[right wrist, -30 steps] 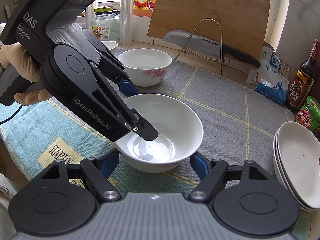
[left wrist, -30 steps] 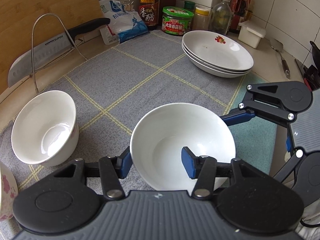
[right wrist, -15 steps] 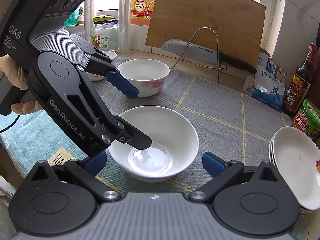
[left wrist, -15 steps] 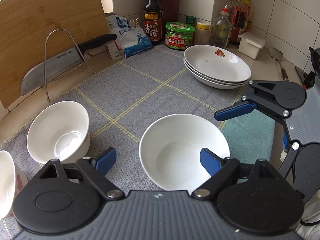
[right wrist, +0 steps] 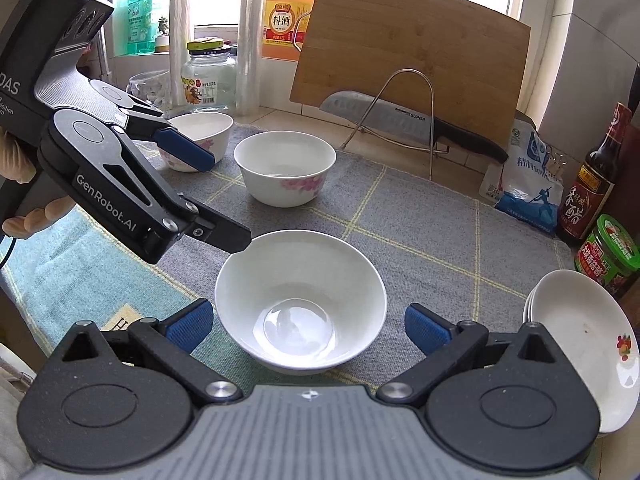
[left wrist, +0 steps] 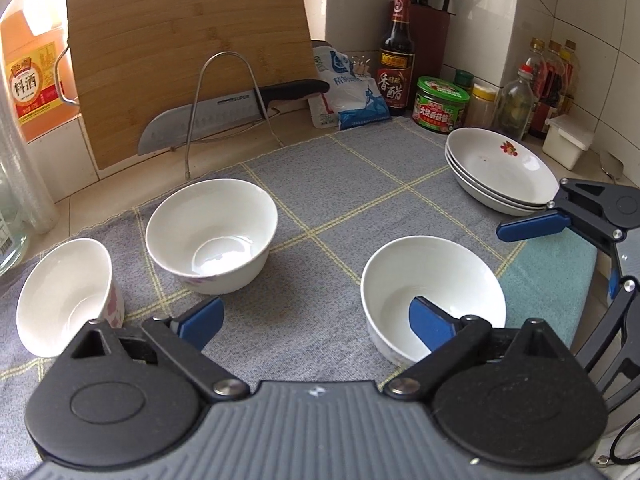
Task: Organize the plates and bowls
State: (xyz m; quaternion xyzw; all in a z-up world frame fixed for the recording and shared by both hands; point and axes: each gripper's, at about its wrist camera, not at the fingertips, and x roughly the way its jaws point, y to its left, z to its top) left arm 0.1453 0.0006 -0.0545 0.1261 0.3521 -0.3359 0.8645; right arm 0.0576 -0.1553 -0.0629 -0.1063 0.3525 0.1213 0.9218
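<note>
Both grippers stand released, jaws spread wide, nothing clamped. The right gripper has its blue pads either side of the plain white bowl without touching it; its jaws have just been opening. That bowl sits upright on the grey checked mat, near the mat's front edge. The left gripper has also just been opening – one finger reaches over the same bowl's rim, the other is clear over the mat. Two flowered bowls stand toward the mat's back left corner, one by the edge. The stacked plates rest at the mat's right edge – well apart from the bowls
</note>
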